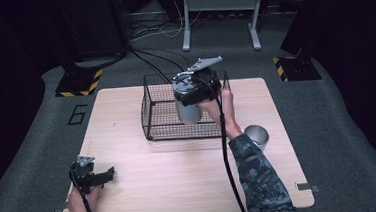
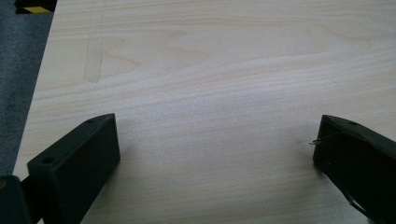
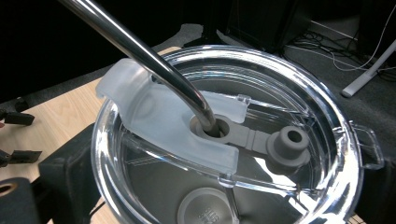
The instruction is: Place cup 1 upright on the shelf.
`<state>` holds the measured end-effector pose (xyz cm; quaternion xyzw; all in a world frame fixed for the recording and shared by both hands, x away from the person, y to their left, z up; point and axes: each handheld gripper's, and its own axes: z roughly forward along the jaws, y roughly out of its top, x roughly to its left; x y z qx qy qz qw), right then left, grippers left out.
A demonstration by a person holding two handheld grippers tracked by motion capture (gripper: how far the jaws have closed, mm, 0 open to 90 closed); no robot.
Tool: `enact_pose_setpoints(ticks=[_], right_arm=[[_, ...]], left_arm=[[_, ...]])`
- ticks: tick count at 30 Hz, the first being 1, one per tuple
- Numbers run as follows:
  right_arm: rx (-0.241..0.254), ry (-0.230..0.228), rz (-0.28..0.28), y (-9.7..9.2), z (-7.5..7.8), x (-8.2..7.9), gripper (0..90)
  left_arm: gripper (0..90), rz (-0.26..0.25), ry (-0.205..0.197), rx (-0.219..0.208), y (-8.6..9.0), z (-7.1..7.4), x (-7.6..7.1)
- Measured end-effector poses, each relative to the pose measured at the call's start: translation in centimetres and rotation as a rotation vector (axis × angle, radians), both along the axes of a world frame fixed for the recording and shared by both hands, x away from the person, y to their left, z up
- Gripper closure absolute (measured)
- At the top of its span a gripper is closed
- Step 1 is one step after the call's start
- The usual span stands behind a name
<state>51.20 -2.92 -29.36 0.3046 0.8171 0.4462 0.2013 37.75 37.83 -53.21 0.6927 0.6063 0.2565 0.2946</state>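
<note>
My right gripper (image 1: pixel 191 91) is shut on a steel tumbler (image 1: pixel 189 111), which it holds upright inside the black wire basket (image 1: pixel 157 130). I cannot tell whether the tumbler's base touches the basket floor. In the right gripper view the tumbler's clear lid (image 3: pixel 299 88) sits between the black jaws, with a metal straw (image 3: pixel 140 51) passing through its grey stopper. My left gripper (image 1: pixel 99 176) rests open near the table's front left corner. In the left gripper view (image 2: pixel 217 144) its jaws stand wide apart over bare wood.
A second steel cup (image 1: pixel 256 135) stands on the wooden table (image 1: pixel 181 176) to the right of the basket, close to the person's right forearm. Beyond the table are grey carpet, cables and a white frame's legs (image 1: pixel 187 36).
</note>
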Motion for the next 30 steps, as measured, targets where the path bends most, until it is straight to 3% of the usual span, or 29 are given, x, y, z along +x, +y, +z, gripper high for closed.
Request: enact_pose_setpoints(ticks=[30], right_arm=[[0.004,0.022,-0.055,2.5,-1.4,4.4,3.4]], left_arm=[[0.5,-0.006,0.001,0.01,0.1,0.0,0.0]])
